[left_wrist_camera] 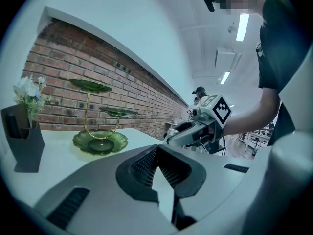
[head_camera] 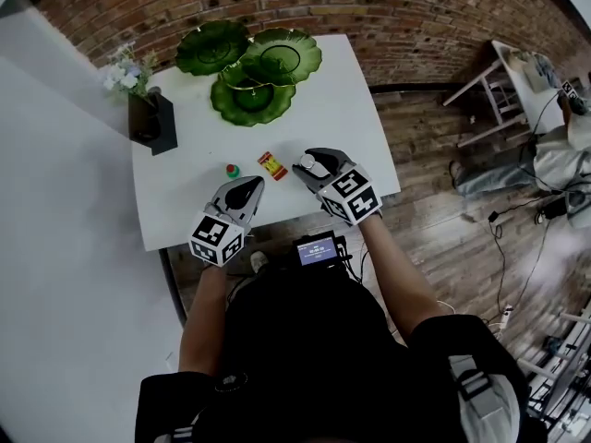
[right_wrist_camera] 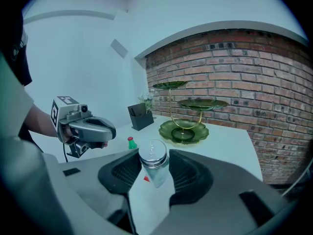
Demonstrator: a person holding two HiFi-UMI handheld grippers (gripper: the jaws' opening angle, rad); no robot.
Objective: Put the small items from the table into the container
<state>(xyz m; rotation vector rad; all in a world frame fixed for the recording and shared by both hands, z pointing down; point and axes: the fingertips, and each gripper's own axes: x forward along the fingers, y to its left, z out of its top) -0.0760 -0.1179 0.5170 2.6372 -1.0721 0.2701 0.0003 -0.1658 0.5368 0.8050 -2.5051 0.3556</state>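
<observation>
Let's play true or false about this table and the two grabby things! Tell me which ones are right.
1. The right gripper holds a glass shaker with a silver lid. True.
2. The left gripper has its jaws wide open. False: they are shut, with nothing between them.
3. The small green bottle sits on the green tiered stand. False: it stands on the table.
4. Flowers stand in a black holder. True.

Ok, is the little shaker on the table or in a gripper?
In a gripper. The right gripper view shows the shaker clamped between the right gripper's jaws, which press against its glass sides.
</observation>
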